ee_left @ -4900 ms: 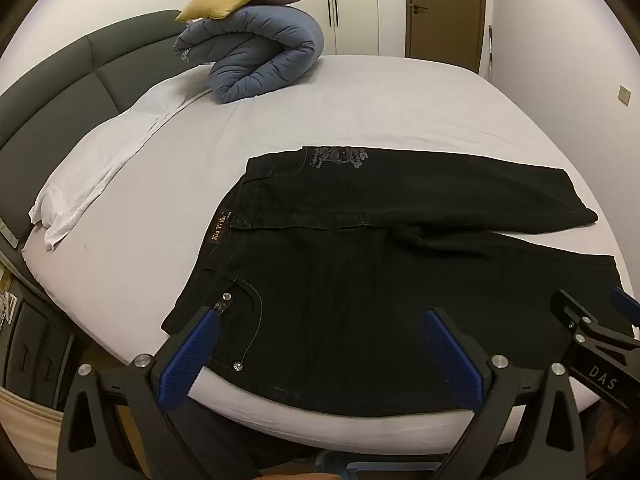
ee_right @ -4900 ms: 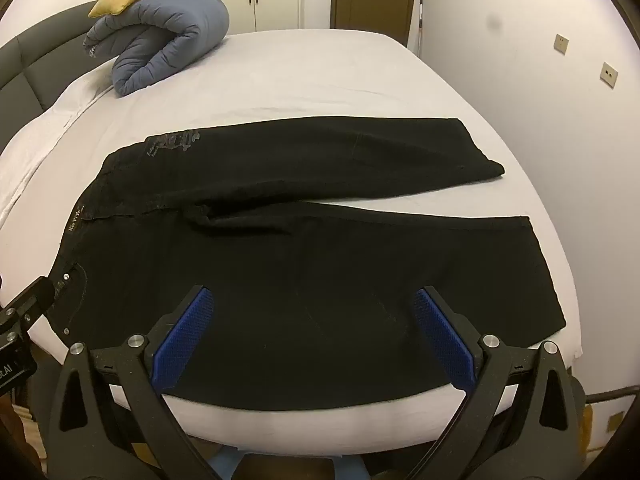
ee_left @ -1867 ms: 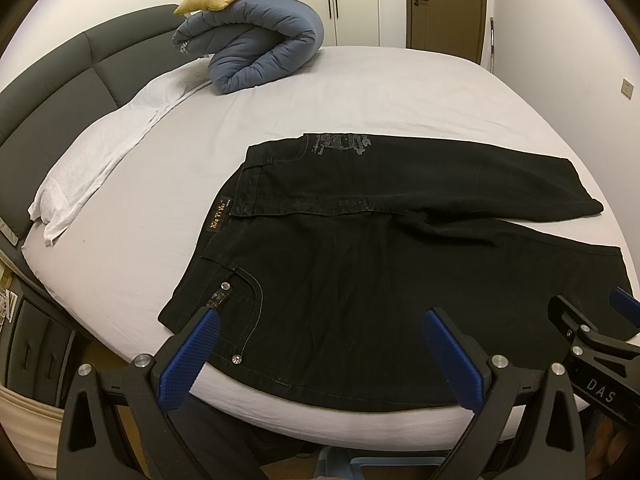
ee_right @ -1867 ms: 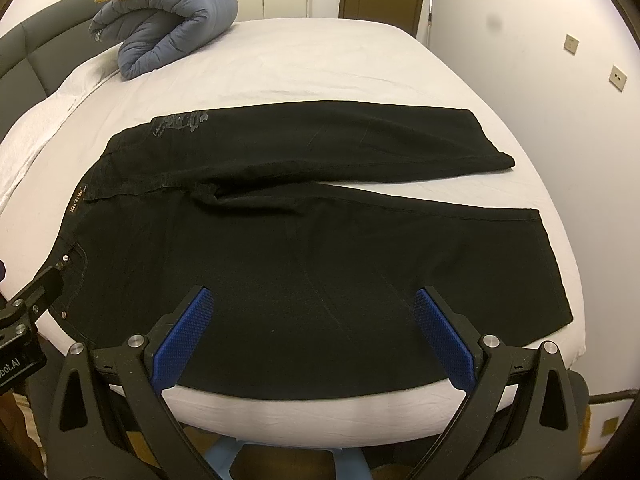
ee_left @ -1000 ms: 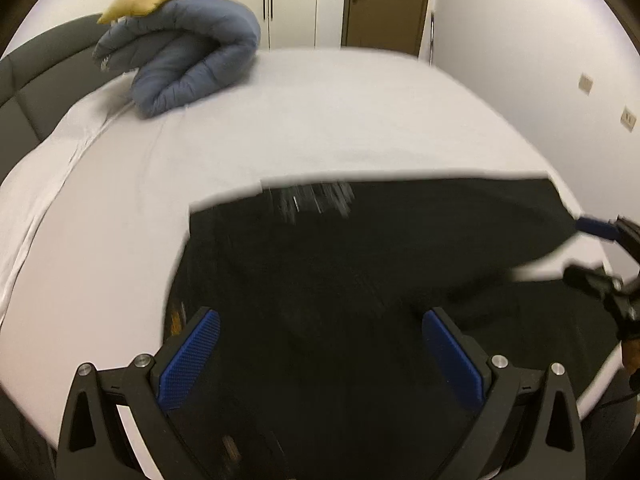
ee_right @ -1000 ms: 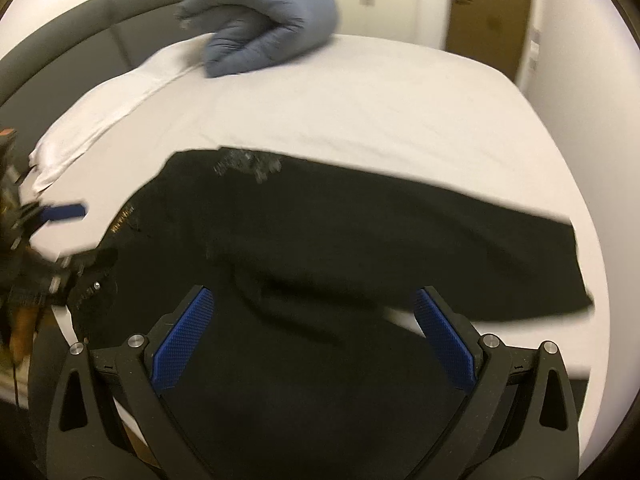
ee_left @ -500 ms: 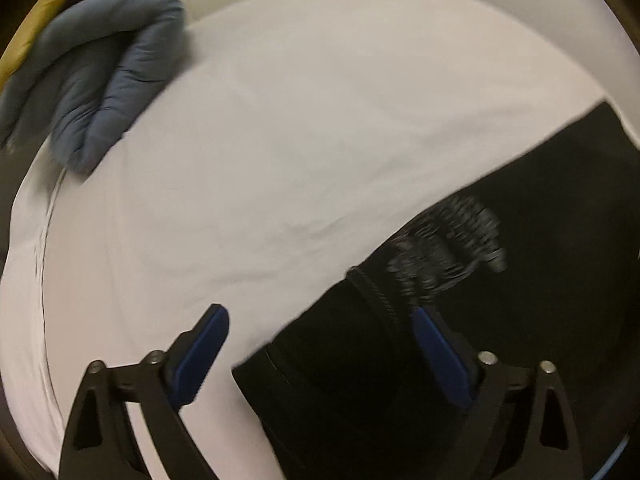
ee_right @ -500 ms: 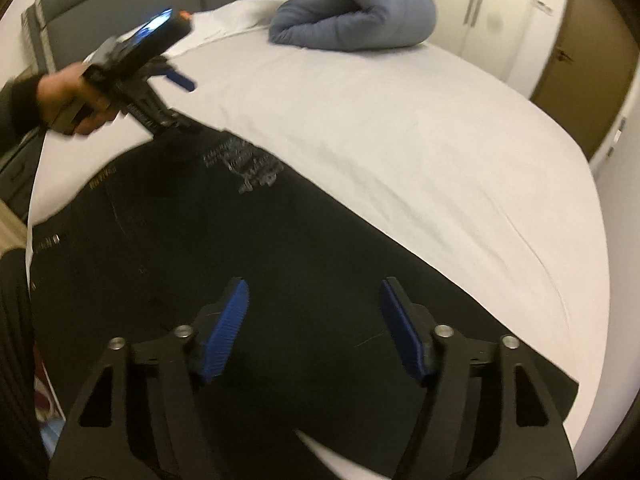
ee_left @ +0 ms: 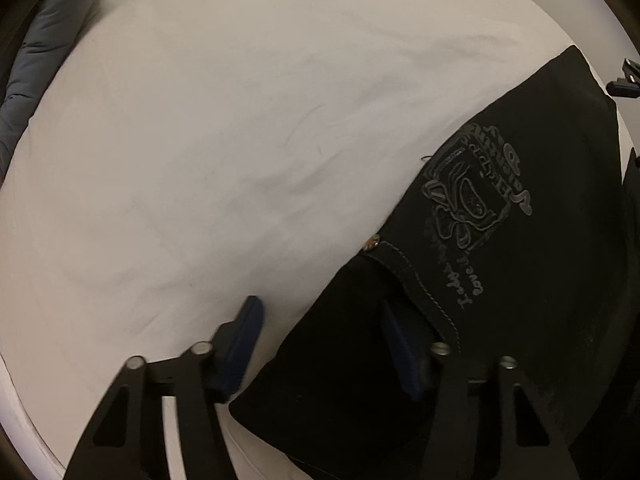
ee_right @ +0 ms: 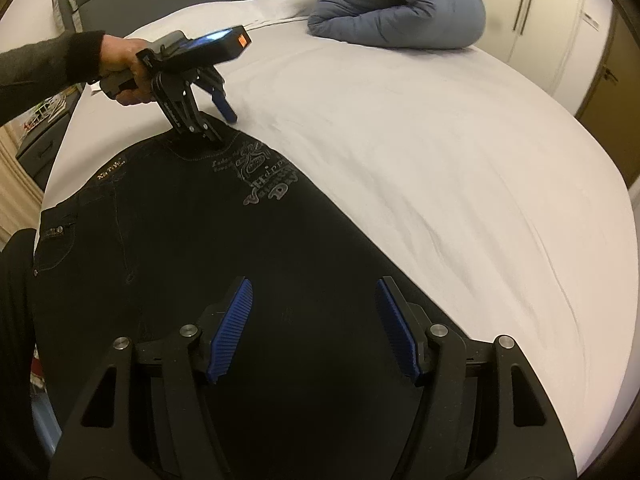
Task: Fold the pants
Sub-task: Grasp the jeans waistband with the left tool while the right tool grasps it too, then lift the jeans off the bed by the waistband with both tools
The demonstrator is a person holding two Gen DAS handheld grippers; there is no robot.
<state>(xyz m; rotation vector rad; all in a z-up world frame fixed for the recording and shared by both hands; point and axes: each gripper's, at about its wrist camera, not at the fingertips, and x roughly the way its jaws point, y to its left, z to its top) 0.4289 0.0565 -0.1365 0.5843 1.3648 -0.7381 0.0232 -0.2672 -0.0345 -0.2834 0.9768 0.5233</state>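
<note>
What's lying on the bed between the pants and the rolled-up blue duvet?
Nothing: in the right wrist view, only bare white sheet separates the black pants from the blue duvet.

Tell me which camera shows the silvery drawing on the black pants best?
The left wrist view: the silvery drawing on the black pants is close and big there. The right wrist view shows it smaller and farther off, beside the left tool.

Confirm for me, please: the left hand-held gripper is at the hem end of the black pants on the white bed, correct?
Not quite: the left hand-held gripper is at the waistband end of the black pants, near the embroidered logo, its jaws closing around that corner. The right wrist view shows it. The bed is white.
</note>
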